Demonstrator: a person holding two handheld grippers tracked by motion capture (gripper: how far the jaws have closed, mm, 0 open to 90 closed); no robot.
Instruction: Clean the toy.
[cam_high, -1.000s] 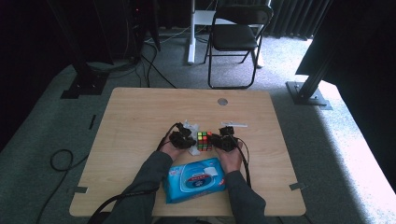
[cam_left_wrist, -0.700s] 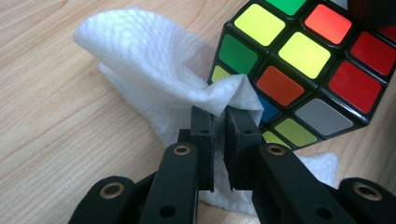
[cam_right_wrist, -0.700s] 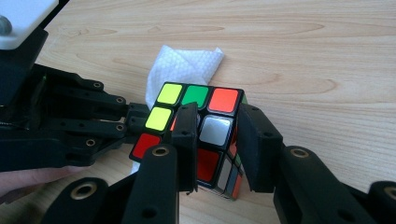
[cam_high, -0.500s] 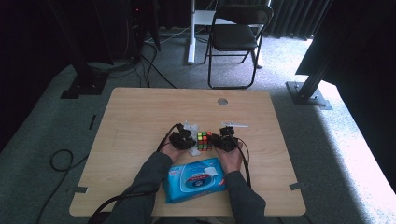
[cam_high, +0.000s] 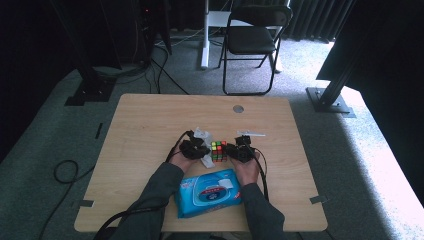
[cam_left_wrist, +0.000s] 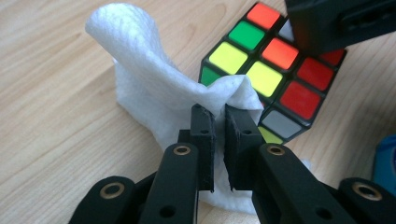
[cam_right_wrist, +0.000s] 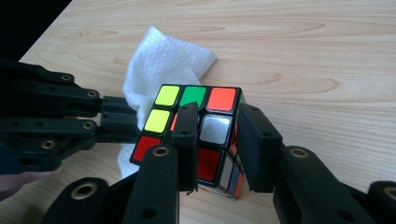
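A scrambled puzzle cube (cam_high: 218, 151) sits mid-table between my two grippers. My right gripper (cam_right_wrist: 218, 110) is shut on the cube (cam_right_wrist: 194, 95), one jaw on each side of its near part. My left gripper (cam_left_wrist: 220, 112) is shut on a white wipe (cam_left_wrist: 140, 70), pinching a fold of it against the cube's (cam_left_wrist: 275, 70) side. In the high view the left gripper (cam_high: 194, 148) is left of the cube, the right gripper (cam_high: 241, 150) is right of it, and the wipe (cam_high: 202, 135) bunches between the left gripper and the cube. The wipe (cam_right_wrist: 159, 60) also rises behind the cube.
A blue pack of wipes (cam_high: 207, 192) lies at the table's near edge between the person's forearms. A small white piece (cam_high: 251, 133) lies just beyond the right gripper. The wooden table (cam_high: 150, 120) has a round hole (cam_high: 238, 108) near its far edge. A folding chair (cam_high: 255, 40) stands beyond.
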